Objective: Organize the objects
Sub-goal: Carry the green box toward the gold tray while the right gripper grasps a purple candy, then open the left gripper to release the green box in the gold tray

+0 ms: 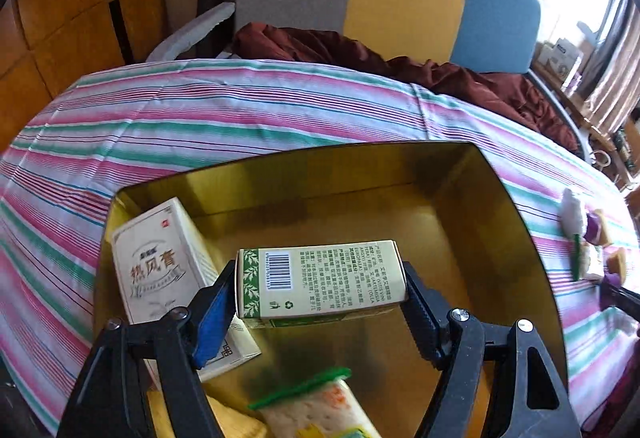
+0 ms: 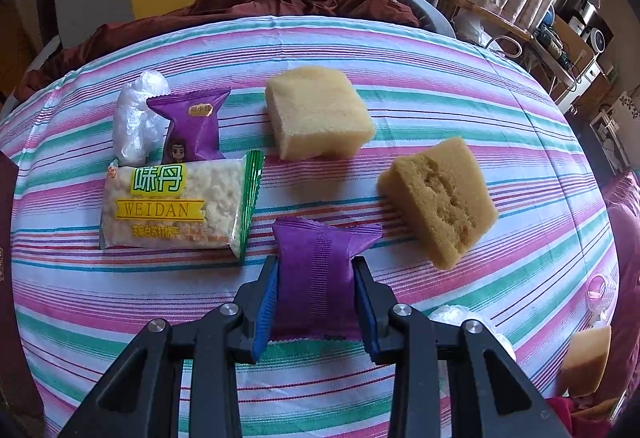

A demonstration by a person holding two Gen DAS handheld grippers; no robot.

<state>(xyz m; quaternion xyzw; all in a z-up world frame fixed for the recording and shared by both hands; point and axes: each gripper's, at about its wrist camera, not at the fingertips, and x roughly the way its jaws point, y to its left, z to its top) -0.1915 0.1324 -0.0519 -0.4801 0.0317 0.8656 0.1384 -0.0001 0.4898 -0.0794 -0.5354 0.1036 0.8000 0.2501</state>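
Landmark: gold box [image 1: 500, 198], open-topped, resting on the striped cloth [image 1: 240, 110].
Left gripper [image 1: 320, 278]: jaws set fairly wide, pressing the two short ends of a green carton [image 1: 320, 278], which hangs over the middle of the gold box, above its floor.
Already in the gold box: a white carton [image 1: 160, 262] leaning in the left corner; a biscuit packet [image 1: 320, 410] at the near edge.
Right gripper [image 2: 316, 294]: jaws nearly closed, pinching a purple sachet [image 2: 316, 278] down at the cloth, outside the gold box.
Still outside the gold box: a second biscuit packet [image 2: 180, 202], another purple sachet [image 2: 196, 126], a crumpled plastic wrap [image 2: 136, 118], two sponges [image 2: 316, 110] [image 2: 440, 198].
Risk, green carton: held only by its ends, so it may pivot or slip; released from this height it could land on the white carton or tip on edge.
Risk, purple sachet: the soft wrapper may crumple and slide from the pads on lifting.
Risk, crowding: the gold box floor is filling along its near and left sides; careless drops would leave little room for the bulky sponges.
Risk, collision: both grippers heading for the gold box together could meet at its rim.
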